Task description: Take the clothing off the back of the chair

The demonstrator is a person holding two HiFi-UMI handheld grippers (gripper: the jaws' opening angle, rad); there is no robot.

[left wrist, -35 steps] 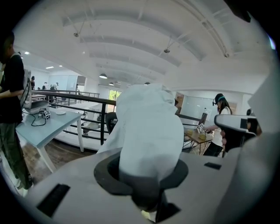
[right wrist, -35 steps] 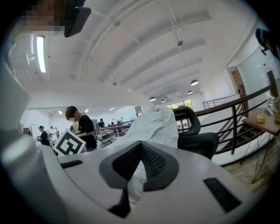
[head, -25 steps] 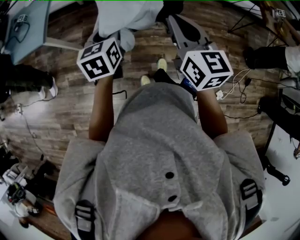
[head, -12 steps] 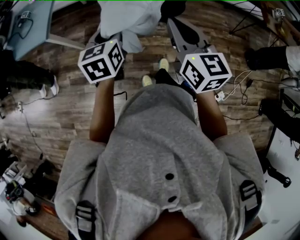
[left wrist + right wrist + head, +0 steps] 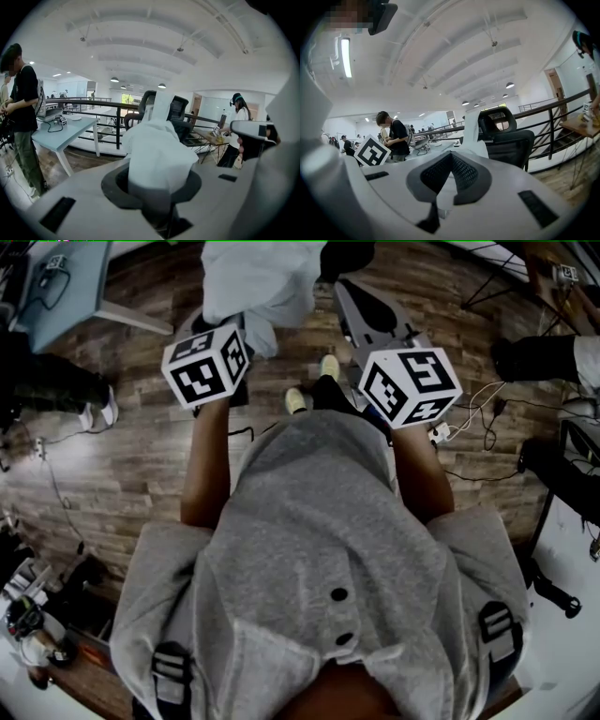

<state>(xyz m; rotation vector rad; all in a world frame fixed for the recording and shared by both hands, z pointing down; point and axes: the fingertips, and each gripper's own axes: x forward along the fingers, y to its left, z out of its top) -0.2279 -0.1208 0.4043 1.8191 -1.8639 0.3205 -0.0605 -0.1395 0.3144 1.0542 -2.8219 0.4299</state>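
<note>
A white garment hangs bunched at the top of the head view. In the left gripper view it fills the gap between the jaws, and my left gripper is shut on that thick wad. A thin fold of the same garment runs from the black office chair down into my right gripper, which is shut on it. The chair stands just behind the cloth. From above, the left marker cube and right marker cube sit side by side over the wooden floor.
A blue-topped table stands at the left, with a person beside it. A dark railing runs behind the chair. Another person stands at the right. Cables lie on the floor at the right.
Both grippers have drifted a little with the white garment still in them. In the head view the left cube has shifted slightly right and down. The grips look the same.
</note>
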